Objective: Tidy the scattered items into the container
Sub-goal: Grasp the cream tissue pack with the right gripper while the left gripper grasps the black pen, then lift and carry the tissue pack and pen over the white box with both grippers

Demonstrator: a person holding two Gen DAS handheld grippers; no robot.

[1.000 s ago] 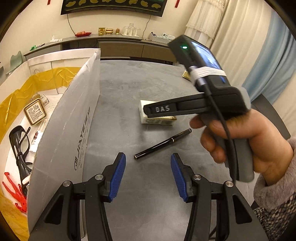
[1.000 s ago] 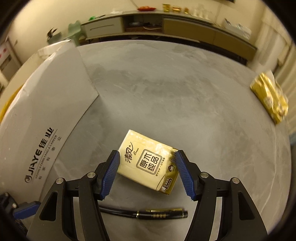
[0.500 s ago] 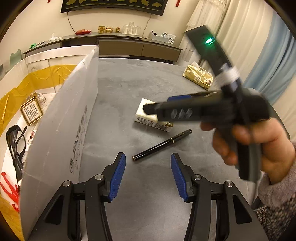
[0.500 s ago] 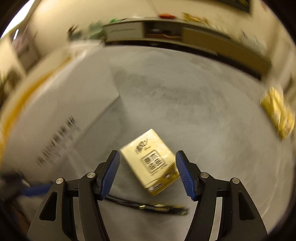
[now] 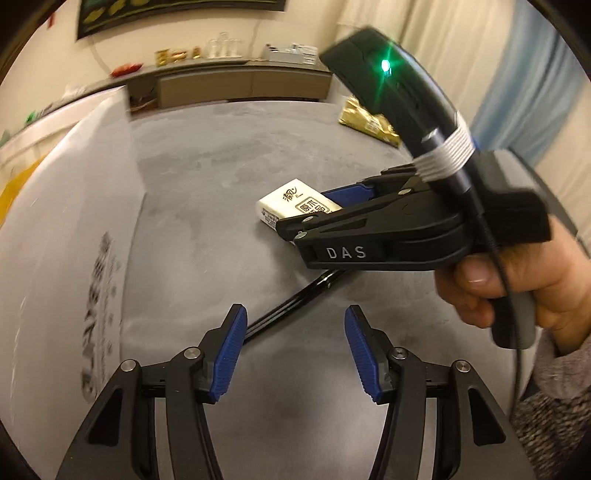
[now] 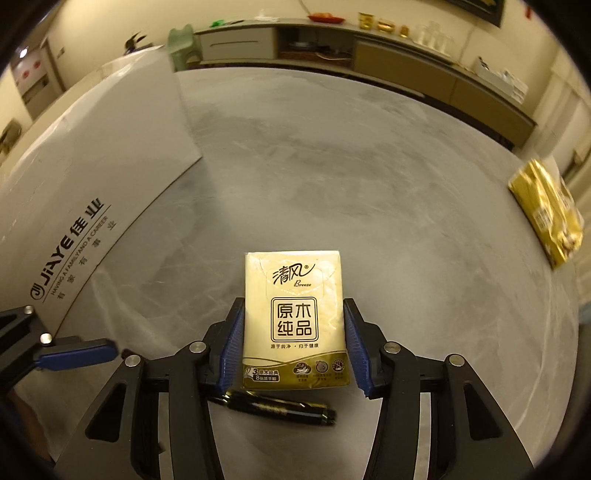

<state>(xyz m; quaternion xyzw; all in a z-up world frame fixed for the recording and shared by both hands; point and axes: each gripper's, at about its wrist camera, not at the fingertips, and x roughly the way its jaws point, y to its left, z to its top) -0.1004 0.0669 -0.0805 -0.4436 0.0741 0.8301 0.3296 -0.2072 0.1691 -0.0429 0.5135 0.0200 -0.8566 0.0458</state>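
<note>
— Two pads of your right claw (image 6: 293, 345) flank the tissue pack (image 6: 293, 314) on the desk (image 6: 369, 184), not yet clamped.
— Squeeze evenly, lift clear of the pen (image 6: 280, 408). Your left claw (image 5: 293, 354) stands apart, empty.

A long low sideboard with grey-brown doors (image 6: 402, 55) is set against the cream wall (image 5: 177, 29). Above it a dark framed picture (image 5: 177, 9) is hung; small golden ornaments (image 5: 177, 56) are ranged on its top. Right of it, pale and blue curtains (image 5: 509, 74) are drawn.
</note>
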